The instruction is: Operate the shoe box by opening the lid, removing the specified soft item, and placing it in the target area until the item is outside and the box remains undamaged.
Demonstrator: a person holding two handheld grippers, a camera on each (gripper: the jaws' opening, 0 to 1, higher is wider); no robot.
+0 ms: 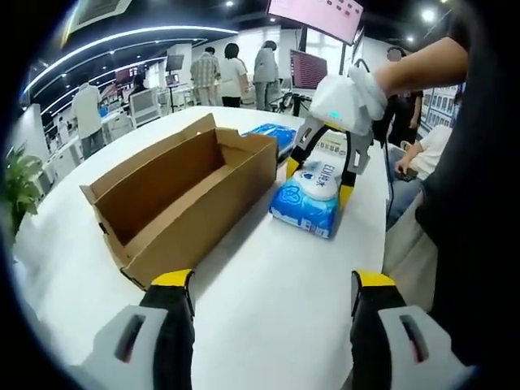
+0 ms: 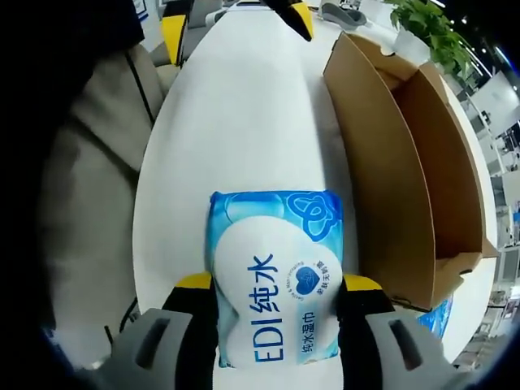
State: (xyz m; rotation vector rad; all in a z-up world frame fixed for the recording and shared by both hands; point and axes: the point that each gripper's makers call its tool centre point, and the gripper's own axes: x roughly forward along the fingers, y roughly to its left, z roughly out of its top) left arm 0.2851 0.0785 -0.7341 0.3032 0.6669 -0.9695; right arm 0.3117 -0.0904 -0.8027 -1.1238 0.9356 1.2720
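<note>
The right gripper pinches a blue wet-wipes pack on the white surface just beside the open shoe box; the left gripper waits with jaws spread; dragging the pack sideways could dent the cardboard wall

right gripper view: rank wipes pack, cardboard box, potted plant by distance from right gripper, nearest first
1. Blue and white wet-wipes pack, between the right gripper's jaws, on the white table.
2. Open brown cardboard box, just right of the pack.
3. Green potted plant, beyond the box, upper right.

Open-plan office: desks with monitors, wall screens, standing people.
</note>
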